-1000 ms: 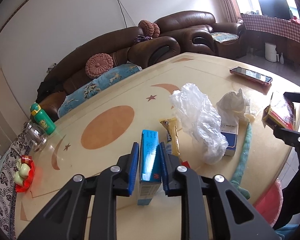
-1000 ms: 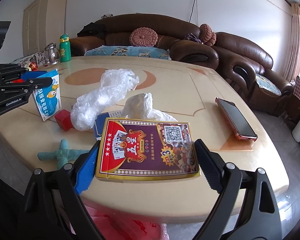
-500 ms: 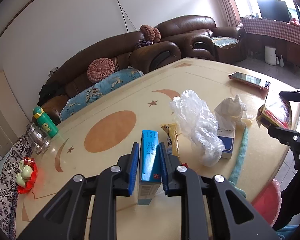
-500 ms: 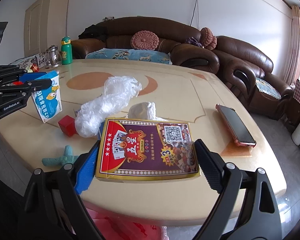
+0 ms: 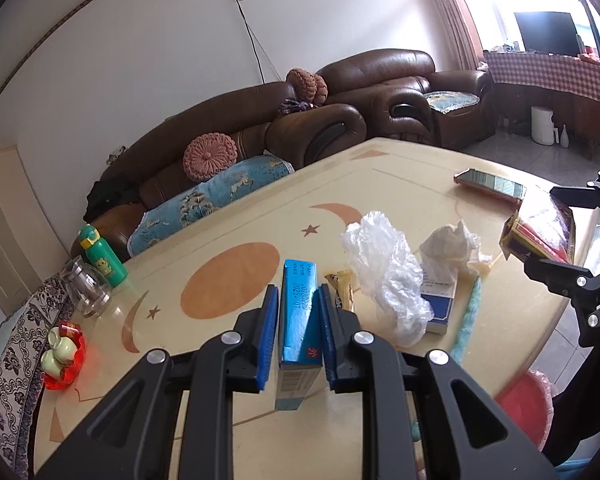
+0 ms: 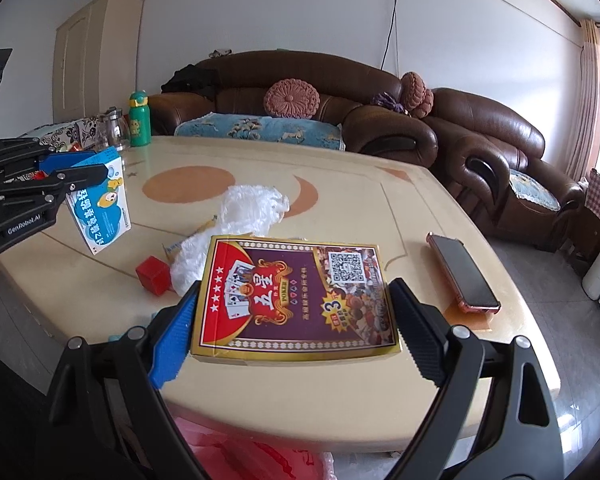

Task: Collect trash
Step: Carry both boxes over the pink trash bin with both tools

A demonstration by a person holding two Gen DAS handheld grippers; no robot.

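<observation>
My left gripper is shut on a narrow blue medicine box, held off the table; the same box shows at the left of the right wrist view. My right gripper is shut wide on a flat red and purple playing-card box, also lifted above the table edge; that box appears at the right of the left wrist view. On the table lie a crumpled clear plastic bag, a crumpled white tissue, a yellow snack wrapper and a small blue and white box.
A phone lies near the table's right edge. A red cube and a teal starfish toy sit near the front edge. A green bottle, a glass jar and a red dish stand far left. A red bin is below the table.
Both grippers have risen a little with their boxes still held, so the table and its litter sit lower and farther off in both views.
</observation>
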